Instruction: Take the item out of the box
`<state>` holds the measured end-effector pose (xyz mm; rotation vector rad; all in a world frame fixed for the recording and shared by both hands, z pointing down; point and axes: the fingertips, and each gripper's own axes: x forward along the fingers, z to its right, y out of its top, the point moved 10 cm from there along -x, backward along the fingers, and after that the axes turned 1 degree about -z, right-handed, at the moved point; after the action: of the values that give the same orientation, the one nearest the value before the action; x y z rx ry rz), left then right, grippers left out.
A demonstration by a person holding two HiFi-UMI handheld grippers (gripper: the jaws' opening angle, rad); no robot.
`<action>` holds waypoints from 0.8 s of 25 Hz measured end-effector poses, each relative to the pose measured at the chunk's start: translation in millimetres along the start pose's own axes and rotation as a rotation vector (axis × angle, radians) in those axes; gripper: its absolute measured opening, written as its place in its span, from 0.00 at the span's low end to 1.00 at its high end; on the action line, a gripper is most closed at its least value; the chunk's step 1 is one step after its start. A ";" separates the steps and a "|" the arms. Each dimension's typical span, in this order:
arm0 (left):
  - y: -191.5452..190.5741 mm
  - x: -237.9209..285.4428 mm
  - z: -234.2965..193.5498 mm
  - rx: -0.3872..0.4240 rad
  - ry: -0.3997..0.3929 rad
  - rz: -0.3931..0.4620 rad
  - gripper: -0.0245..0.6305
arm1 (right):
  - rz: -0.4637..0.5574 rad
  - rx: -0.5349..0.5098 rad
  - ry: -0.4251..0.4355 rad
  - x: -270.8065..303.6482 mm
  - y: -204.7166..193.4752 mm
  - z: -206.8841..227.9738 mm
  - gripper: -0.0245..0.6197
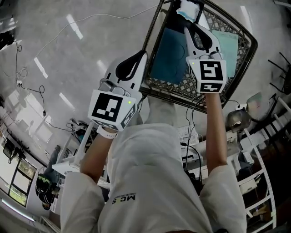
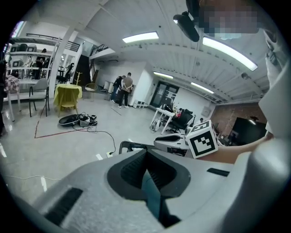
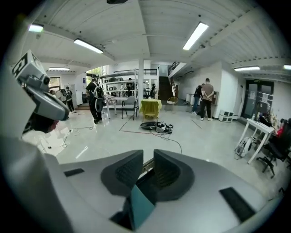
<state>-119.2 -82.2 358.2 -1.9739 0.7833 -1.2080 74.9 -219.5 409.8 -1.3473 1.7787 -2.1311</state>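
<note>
The box is a dark wire basket [image 1: 248,38] held up in front of me, with a dark teal sheet [image 1: 166,57] and a paler teal one [image 1: 226,44] in it. A white item [image 1: 188,8] shows at its far end. My left gripper [image 1: 144,55] meets the basket's near left rim. In the left gripper view its jaws [image 2: 148,175] are shut on a teal sheet [image 2: 151,195], and the basket rim [image 2: 129,145] shows beyond. My right gripper [image 1: 188,26] reaches into the basket. Its jaws [image 3: 146,175] are pressed on a teal sheet [image 3: 138,207], with a narrow gap at the tips.
A wide workshop floor [image 3: 200,139] lies around, with cables and gear [image 3: 157,126], a yellow-draped chair [image 3: 150,108] and white desks [image 2: 166,117]. Several people stand far off [image 3: 207,98]. Each gripper's marker cube shows in the other's view [image 2: 202,141] [image 3: 27,68].
</note>
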 end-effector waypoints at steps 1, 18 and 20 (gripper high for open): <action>-3.3 3.4 -3.2 -0.008 0.003 -0.005 0.07 | -0.013 -0.015 0.014 9.5 -2.2 0.4 0.17; -36.7 53.7 -35.7 0.006 -0.006 -0.077 0.07 | -0.285 -0.342 0.153 128.2 -48.7 18.3 0.17; -37.7 54.9 -34.7 0.006 -0.006 -0.081 0.07 | -0.312 -0.374 0.170 136.9 -54.8 18.7 0.17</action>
<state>-124.4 -111.1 427.4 -2.0208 0.7019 -1.2489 27.6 -289.8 532.0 -1.6691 2.2580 -2.1922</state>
